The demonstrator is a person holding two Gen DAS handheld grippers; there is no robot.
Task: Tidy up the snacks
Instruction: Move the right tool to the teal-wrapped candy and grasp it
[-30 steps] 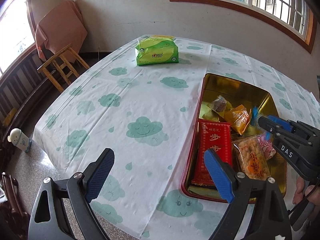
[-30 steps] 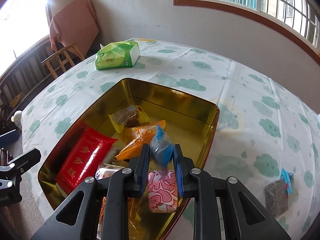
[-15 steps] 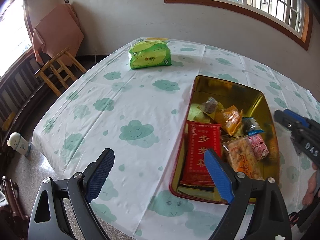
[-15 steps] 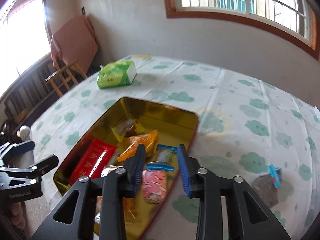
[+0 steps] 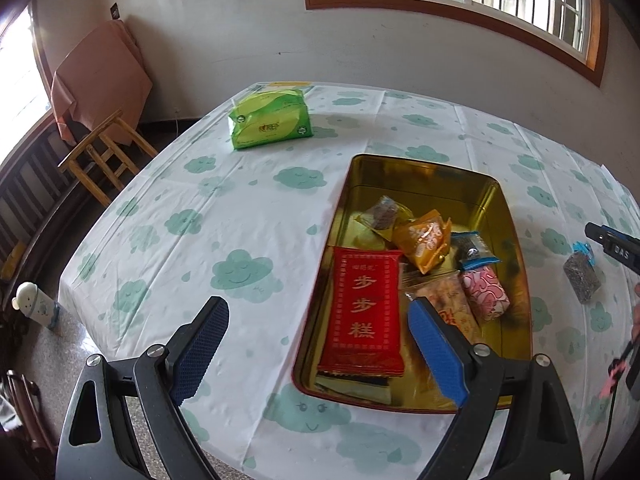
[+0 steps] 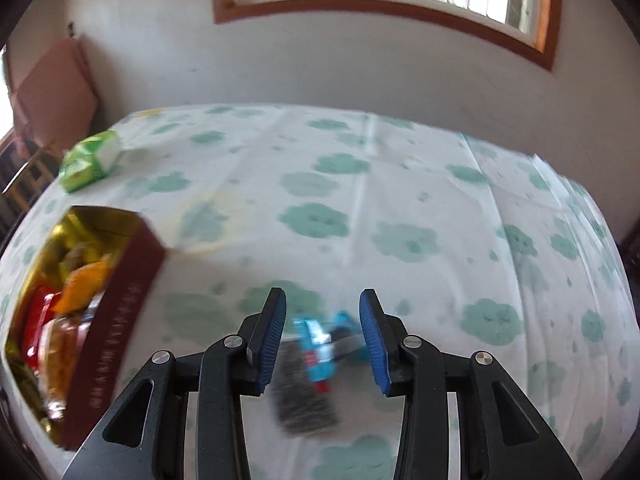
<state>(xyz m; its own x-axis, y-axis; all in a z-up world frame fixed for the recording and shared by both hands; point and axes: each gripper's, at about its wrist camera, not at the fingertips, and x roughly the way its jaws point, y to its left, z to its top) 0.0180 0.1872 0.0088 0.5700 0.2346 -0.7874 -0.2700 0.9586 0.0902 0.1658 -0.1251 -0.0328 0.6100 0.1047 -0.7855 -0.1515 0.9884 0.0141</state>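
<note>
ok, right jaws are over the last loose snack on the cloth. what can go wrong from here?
1. The dark snack packet sits off-centre between the open jaws of the right gripper, nearer one pad, and the view is blurred, so closing might catch only its blue end.
2. The thin tablecloth could get pinched along with it.
3. The gold tin is already crowded at its near end, so a drop there could land on other packets.

Glossy gold metal tin with matt maroon outer wall, shiny plastic snack wrappers inside, smooth creased plastic cloth over the counter, matt black plastic left tongs with textured blue pads, bare wooden stool, glossy green plastic tissue pack.
</note>
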